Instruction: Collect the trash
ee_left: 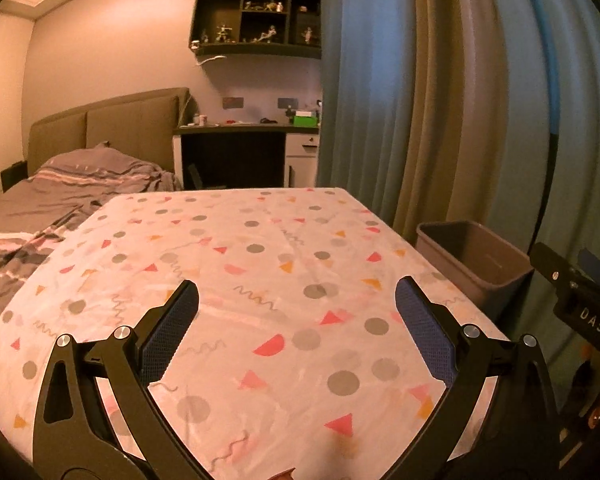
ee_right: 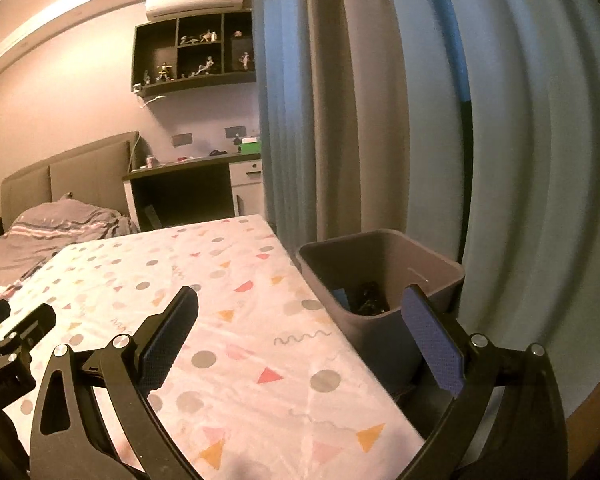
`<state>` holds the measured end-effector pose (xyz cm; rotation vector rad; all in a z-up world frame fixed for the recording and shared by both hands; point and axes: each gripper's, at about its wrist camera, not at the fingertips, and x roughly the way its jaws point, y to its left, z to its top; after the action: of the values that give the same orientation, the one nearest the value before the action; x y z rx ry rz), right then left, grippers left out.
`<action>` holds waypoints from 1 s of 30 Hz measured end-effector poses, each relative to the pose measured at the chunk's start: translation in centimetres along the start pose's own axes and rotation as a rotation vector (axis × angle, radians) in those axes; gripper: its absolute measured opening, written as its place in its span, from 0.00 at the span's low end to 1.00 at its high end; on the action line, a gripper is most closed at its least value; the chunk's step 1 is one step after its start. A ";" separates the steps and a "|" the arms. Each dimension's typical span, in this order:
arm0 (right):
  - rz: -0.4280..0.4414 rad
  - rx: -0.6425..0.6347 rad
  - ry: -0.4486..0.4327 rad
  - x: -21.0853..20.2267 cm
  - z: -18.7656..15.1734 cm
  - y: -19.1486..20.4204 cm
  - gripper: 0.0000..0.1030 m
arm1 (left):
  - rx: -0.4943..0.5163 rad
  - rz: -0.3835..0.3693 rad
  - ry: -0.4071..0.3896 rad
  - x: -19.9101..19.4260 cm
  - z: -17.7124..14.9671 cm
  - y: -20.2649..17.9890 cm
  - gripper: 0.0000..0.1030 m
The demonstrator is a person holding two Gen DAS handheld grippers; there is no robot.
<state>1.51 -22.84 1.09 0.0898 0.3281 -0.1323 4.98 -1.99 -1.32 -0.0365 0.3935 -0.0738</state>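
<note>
A grey trash bin [ee_right: 396, 332] stands on the floor at the right edge of the table [ee_right: 220, 320], which wears a white cloth with coloured dots and triangles. Dark trash [ee_right: 364, 298] lies inside the bin. The bin also shows in the left wrist view [ee_left: 476, 264]. My left gripper [ee_left: 296, 296] is open and empty above the table [ee_left: 260, 264]. My right gripper [ee_right: 300, 300] is open and empty over the table's right edge, its right finger near the bin's front rim. No loose trash shows on the cloth.
Curtains [ee_right: 380, 120] hang right behind the bin. A bed [ee_left: 40, 208] lies to the left of the table. A desk [ee_left: 236, 148] and a wall shelf [ee_left: 256, 20] stand at the far wall. The other gripper's body [ee_left: 580, 300] shows at the right edge.
</note>
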 end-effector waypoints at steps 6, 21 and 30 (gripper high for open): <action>0.021 -0.029 -0.007 -0.9 -0.2 1.3 0.94 | -0.020 0.001 0.009 -0.7 -0.4 0.9 0.94; 0.051 -0.055 -0.012 -1.5 -0.5 2.2 0.94 | -0.019 -0.001 0.002 -1.3 -0.6 0.7 0.94; 0.060 -0.059 -0.010 -1.5 -0.6 2.5 0.94 | -0.022 0.018 0.005 -1.3 -0.5 0.8 0.94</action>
<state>0.25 -20.14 1.20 0.0406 0.3189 -0.0638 3.59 -1.08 -1.32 -0.0546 0.3992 -0.0515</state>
